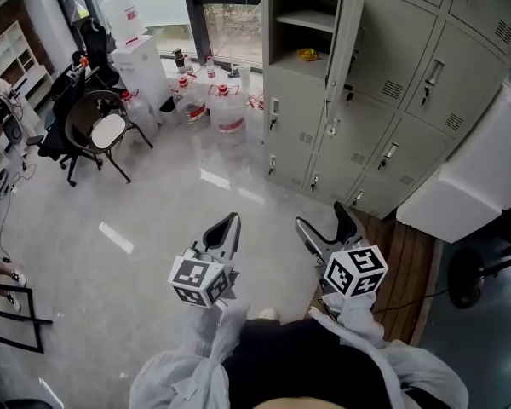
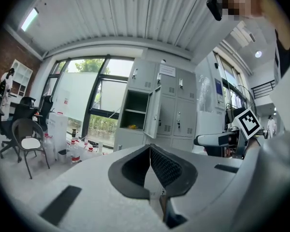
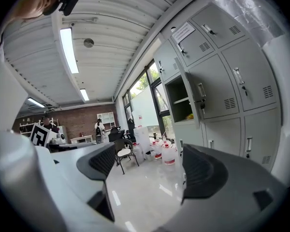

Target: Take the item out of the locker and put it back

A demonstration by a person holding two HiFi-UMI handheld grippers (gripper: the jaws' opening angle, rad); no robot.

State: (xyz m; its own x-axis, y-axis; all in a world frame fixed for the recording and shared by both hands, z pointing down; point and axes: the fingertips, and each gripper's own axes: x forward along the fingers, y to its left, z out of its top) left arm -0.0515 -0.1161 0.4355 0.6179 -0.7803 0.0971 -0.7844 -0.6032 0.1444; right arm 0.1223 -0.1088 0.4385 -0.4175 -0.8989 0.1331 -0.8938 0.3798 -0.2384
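While the yellow item (image 1: pixel 307 54) is lying inside the open locker (image 1: pixel 281 24), the clenched, empty left gripper (image 1: pixel 231 221) and spread, empty right gripper (image 1: pixel 324 220) are hovering well short of it, likely risking clipping its door (image 1: pixel 345 45).

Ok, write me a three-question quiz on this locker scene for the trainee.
1. True or false: the yellow item lies inside the open locker.
2. Which one has its jaws apart: A, the left gripper, or B, the right gripper?
3. Fill in: the locker door stands ____.
Key: 1 true; 2 B; 3 open.
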